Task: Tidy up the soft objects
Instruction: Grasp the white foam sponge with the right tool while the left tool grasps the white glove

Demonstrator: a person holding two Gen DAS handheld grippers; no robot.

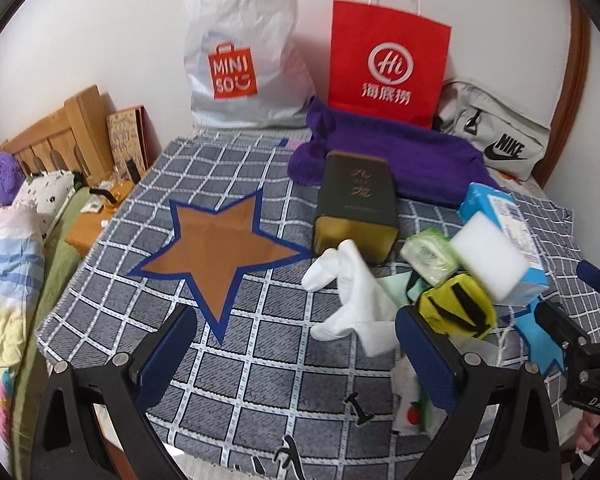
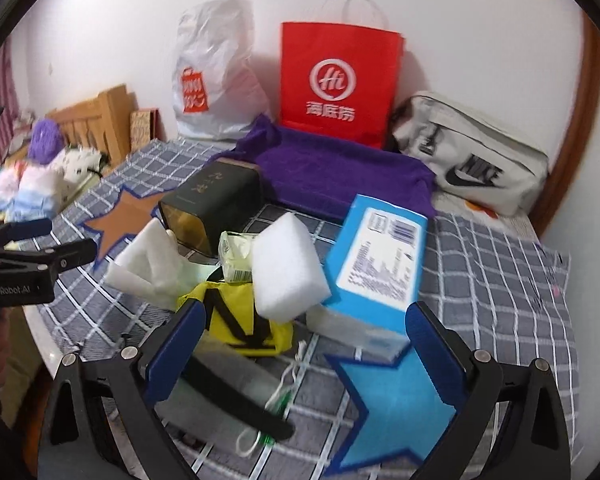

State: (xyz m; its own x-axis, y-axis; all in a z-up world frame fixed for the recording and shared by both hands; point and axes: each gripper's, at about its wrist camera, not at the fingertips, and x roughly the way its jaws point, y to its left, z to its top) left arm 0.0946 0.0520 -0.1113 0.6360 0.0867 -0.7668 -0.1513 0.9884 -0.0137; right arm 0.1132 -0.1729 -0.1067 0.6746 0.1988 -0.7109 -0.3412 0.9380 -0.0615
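Both claws are up over the checked cloth (image 1: 228,364) and both are empty, jaws spread wide. The left gripper (image 1: 296,344) hovers with the brown star patch (image 1: 216,248) just ahead of its left finger, and the pile of soft things sits ahead and to its right: a white sock (image 1: 352,300) nearest, a yellow pouch (image 1: 456,304) right beside its right finger.

Over on the right gripper (image 2: 306,344), the pile is dead ahead. The yellow pouch lies just past the left finger, the white sponge block (image 2: 288,264) is perched on top of it, and the blue box (image 2: 380,260) leans just inside the right finger. The blue star patch (image 2: 396,412) lies directly under the jaws.

Here's the danger, I'd say: everything is stacked loose. Close on the pouch and the sponge likely tumbles; a wide jaw could catch the blue box or the dark tin (image 2: 212,204) too, neither of them soft. And the two claws are near enough to clash.
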